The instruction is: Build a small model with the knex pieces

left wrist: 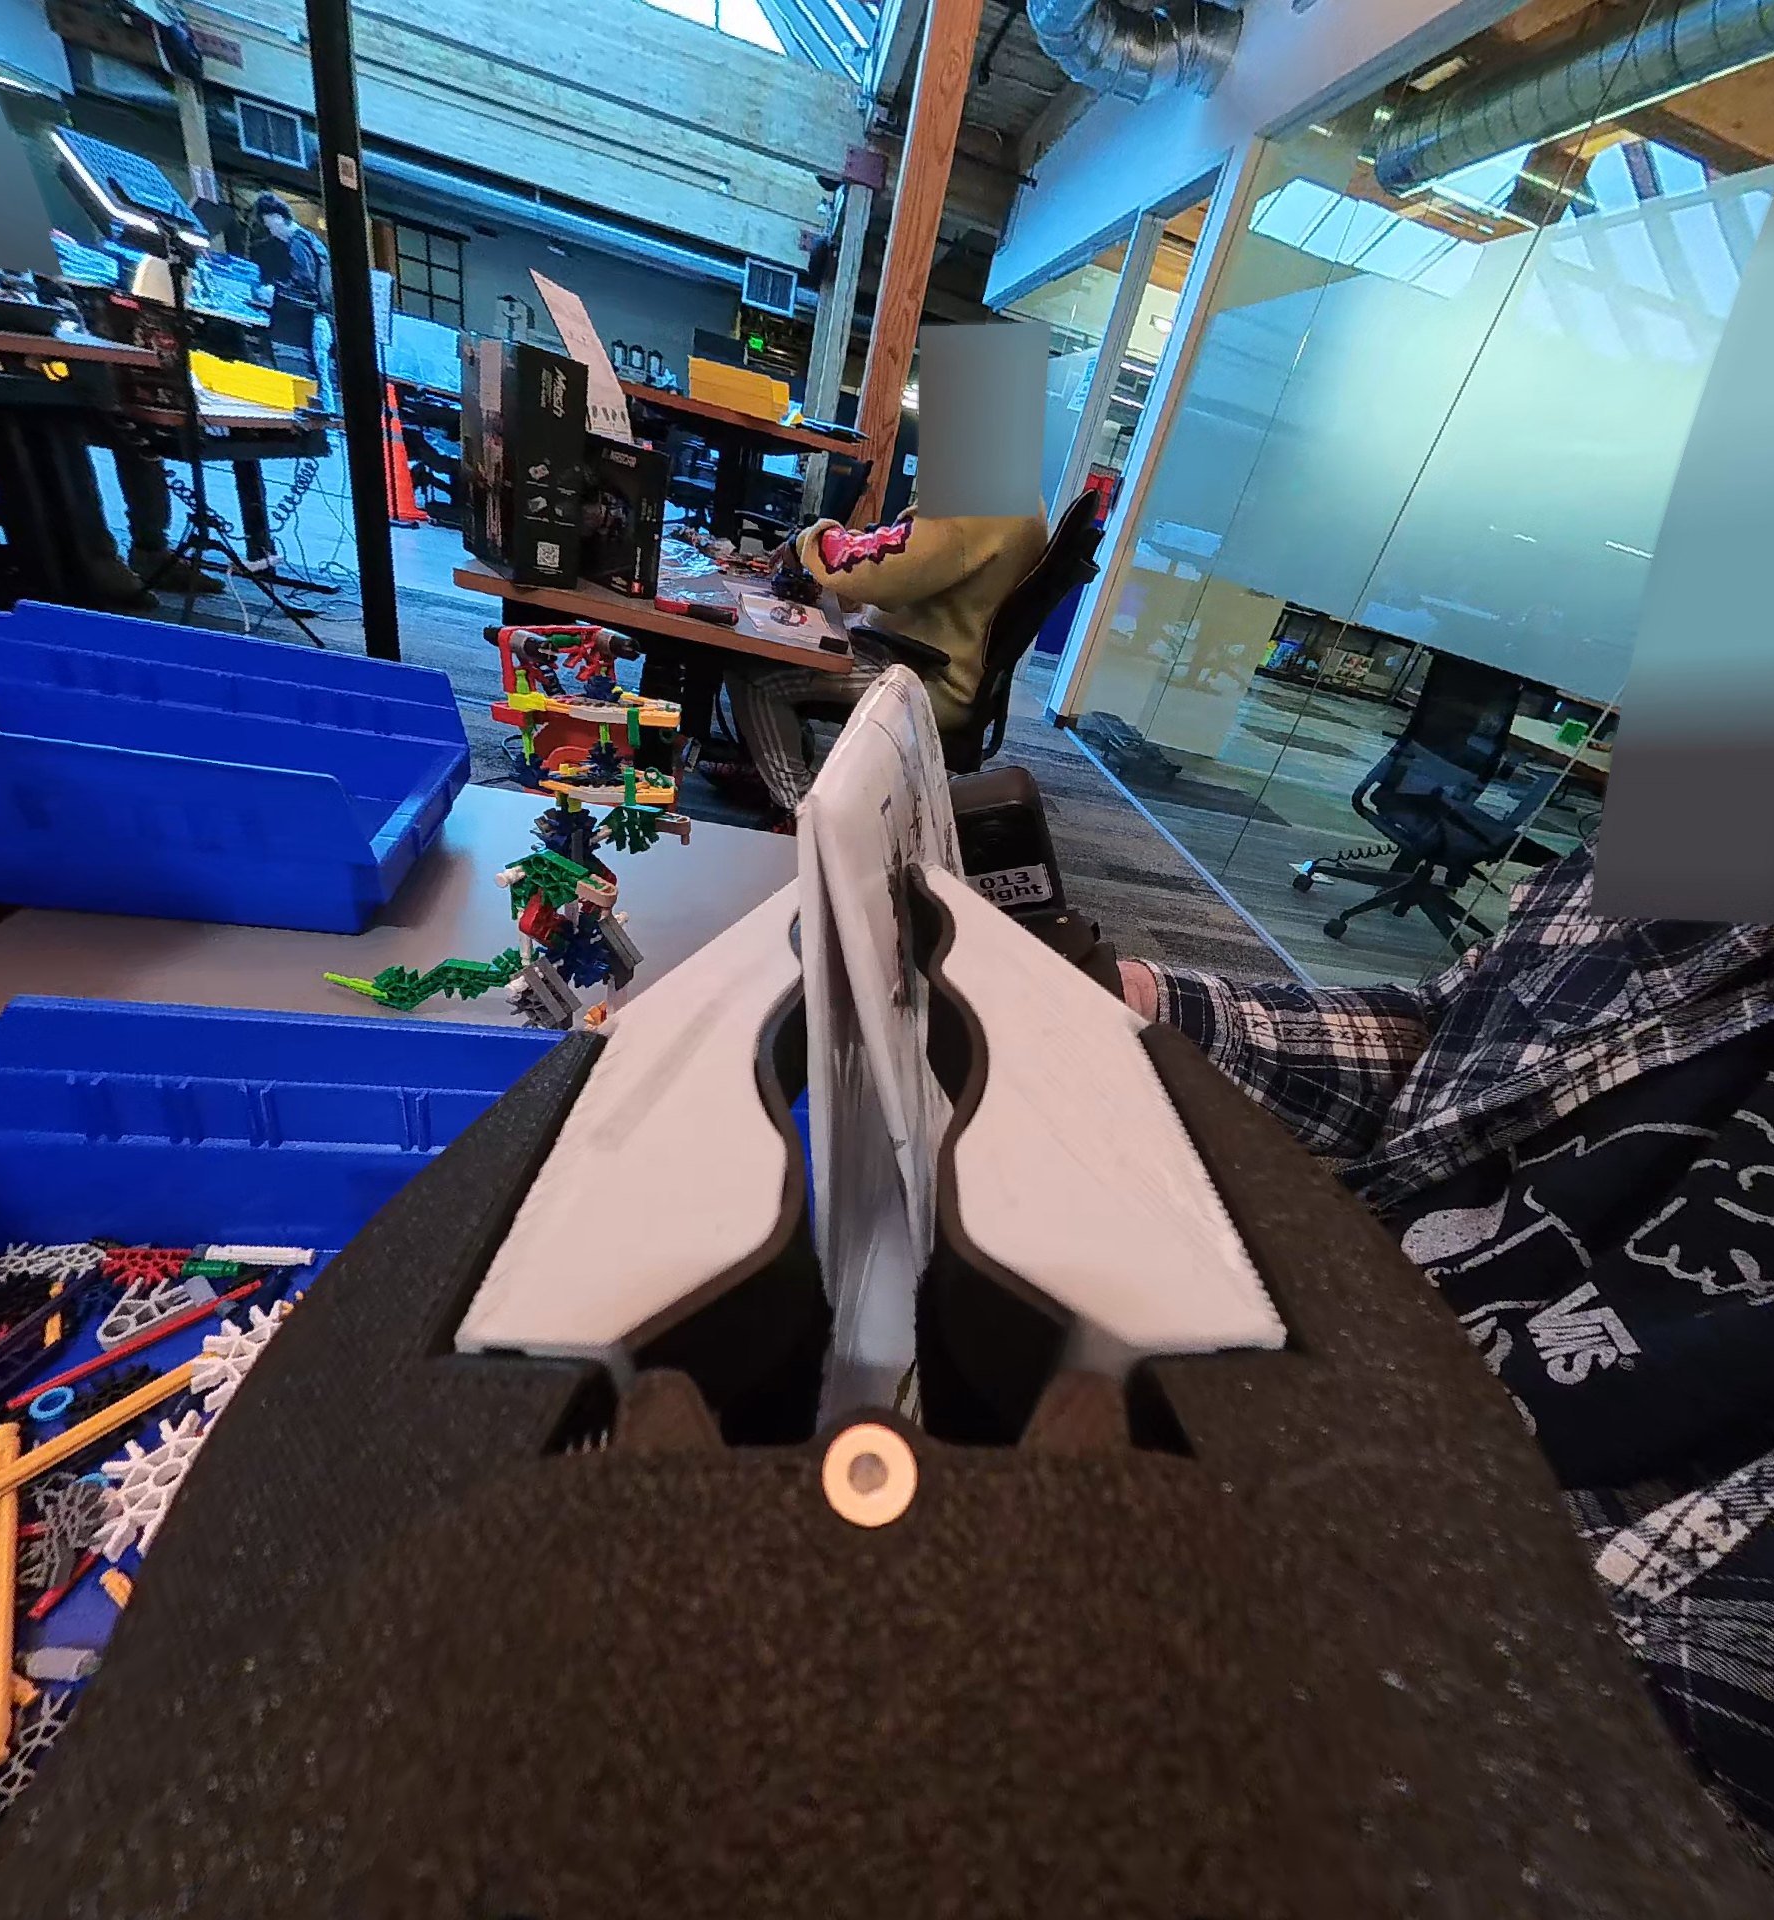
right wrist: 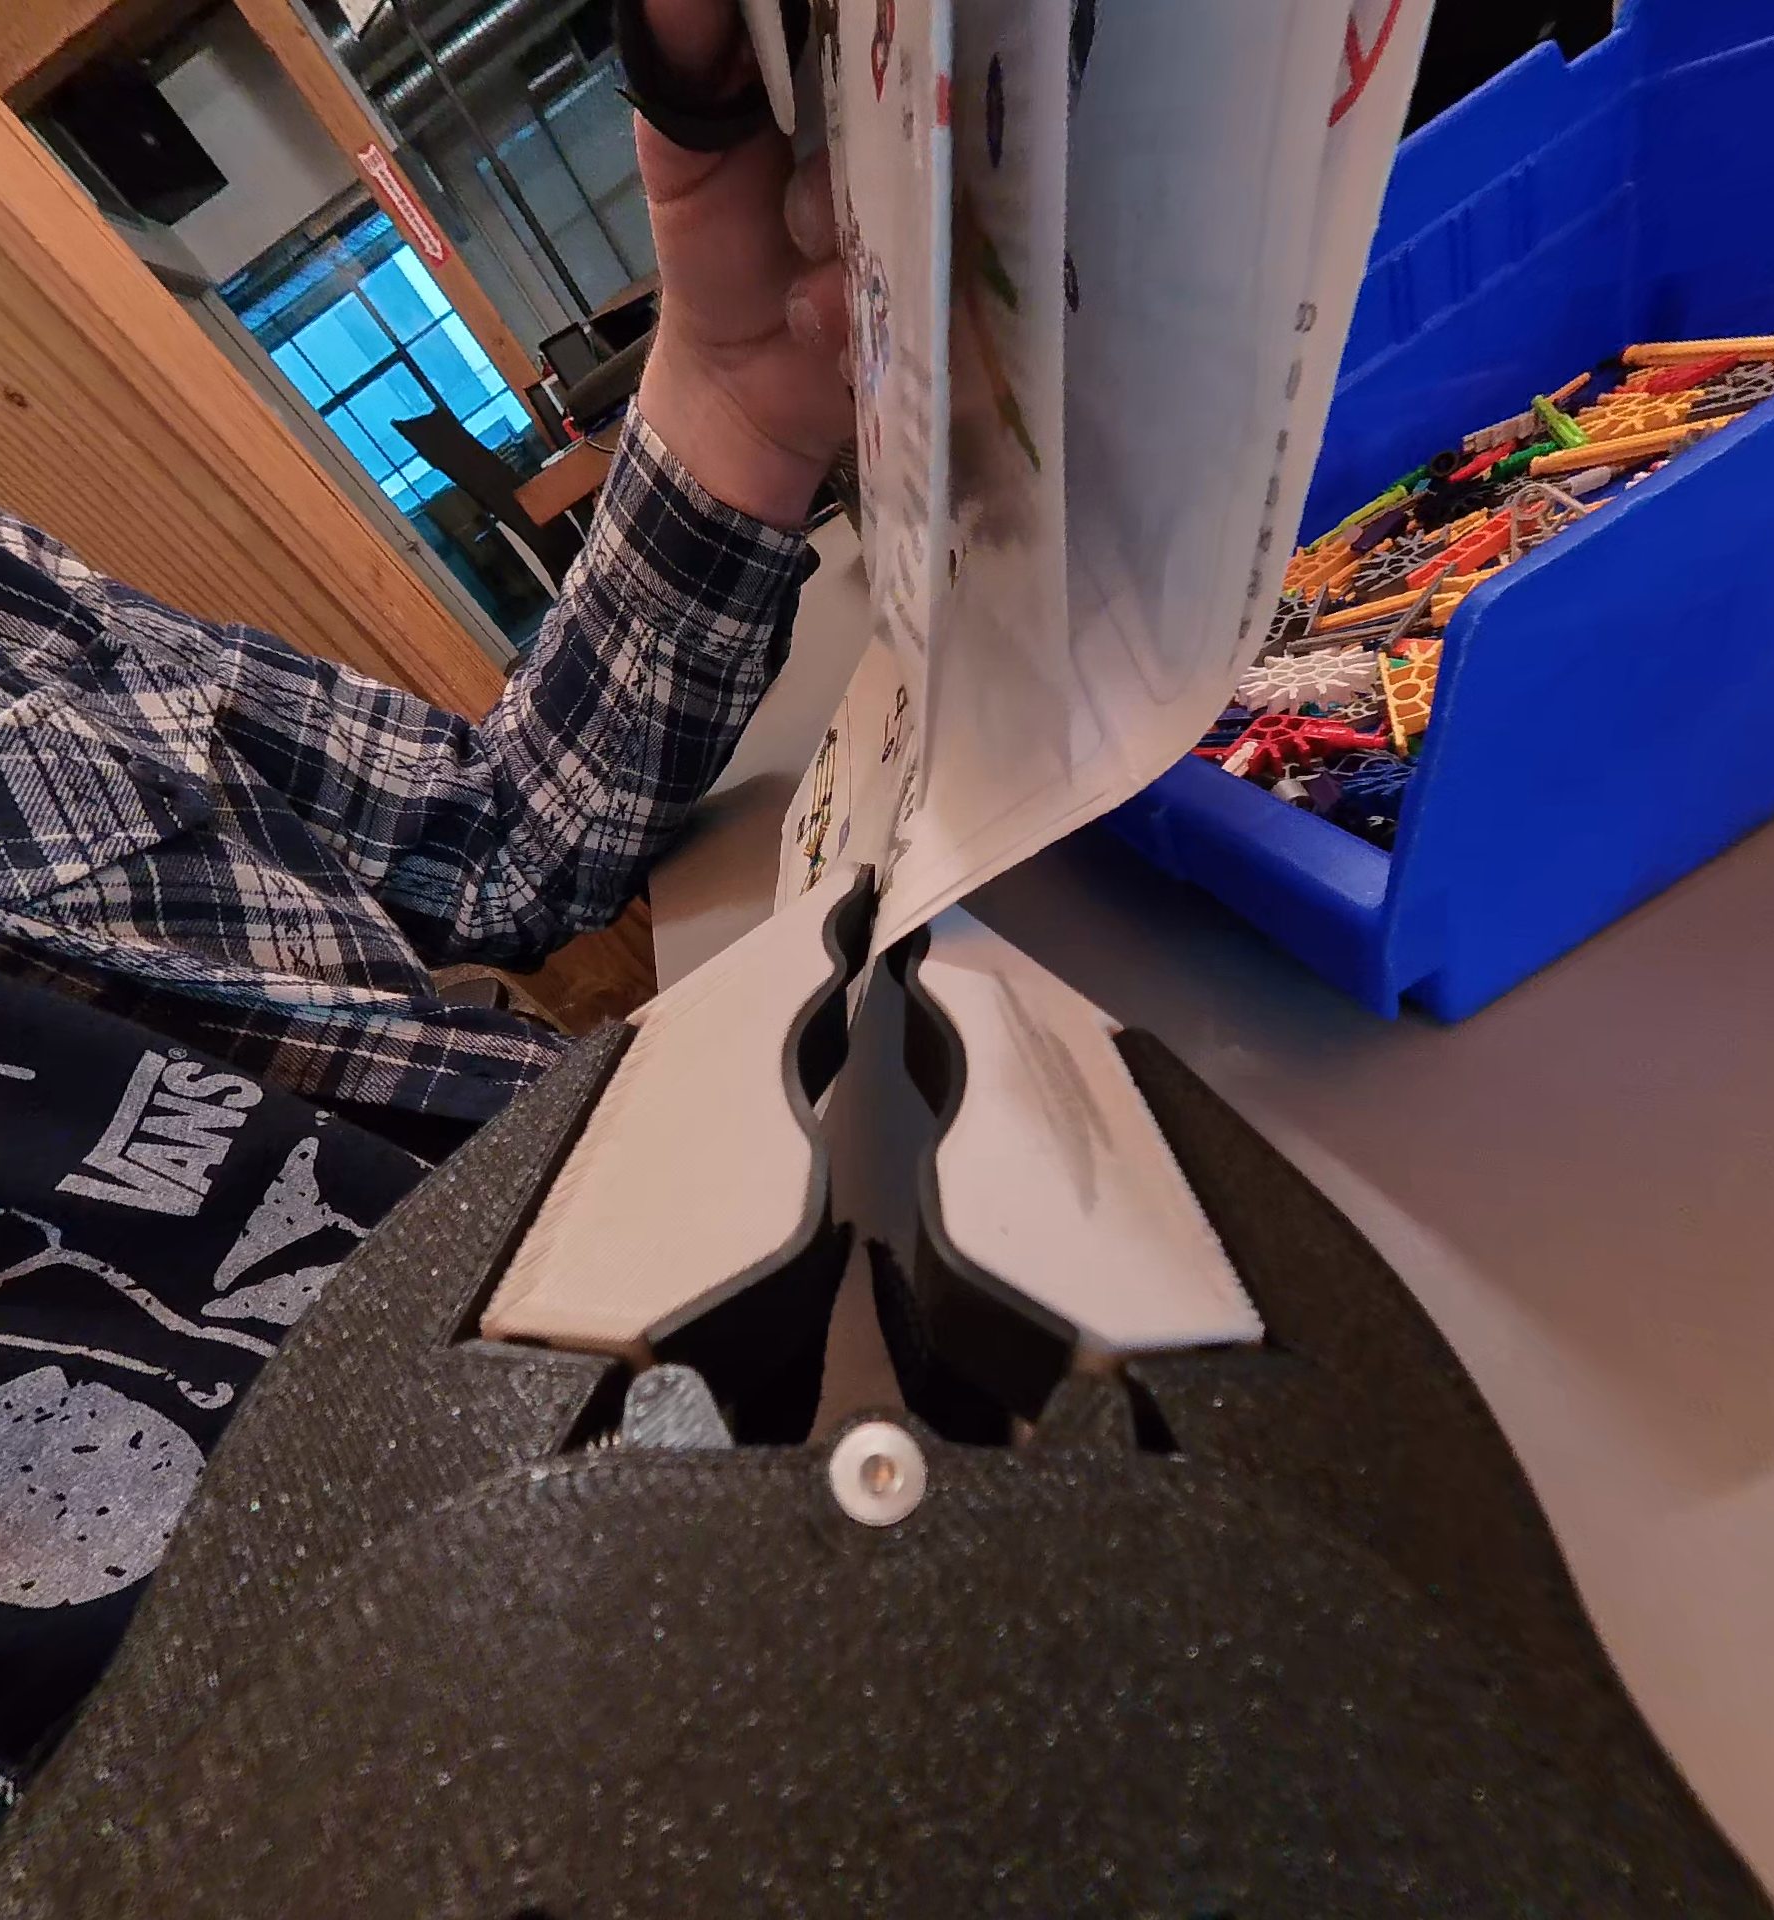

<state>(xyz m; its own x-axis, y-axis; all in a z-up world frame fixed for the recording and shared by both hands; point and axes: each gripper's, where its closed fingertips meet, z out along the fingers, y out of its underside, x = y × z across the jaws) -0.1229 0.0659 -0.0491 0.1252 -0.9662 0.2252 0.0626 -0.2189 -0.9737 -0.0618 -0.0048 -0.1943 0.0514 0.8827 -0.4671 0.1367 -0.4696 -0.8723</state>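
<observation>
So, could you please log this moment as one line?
left gripper: shut on booklet | right gripper: shut on booklet corner | blue bin: beside, full of parts

Bins (left wrist: pixel 187 790) were blue; gripper fingers (right wrist: pixel 717 1143) white with black edges; sleeve (right wrist: pixel 571 665) navy-and-white plaid; booklet (right wrist: pixel 1122 416) white (multicoloured print); table (right wrist: pixel 1485 1195) grey.

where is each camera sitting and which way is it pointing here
Left wrist view: on the left gripper, facing along its fingers across the grey table to a toy model and an office; it clamps a printed booklet; plaid sleeve at right.
Right wrist view: on the right gripper, facing up at the booklet's lower corner, which it pinches; the person's left hand shows.
Shared: the booklet, the blue bin of building pieces, the plaid shirt.
</observation>
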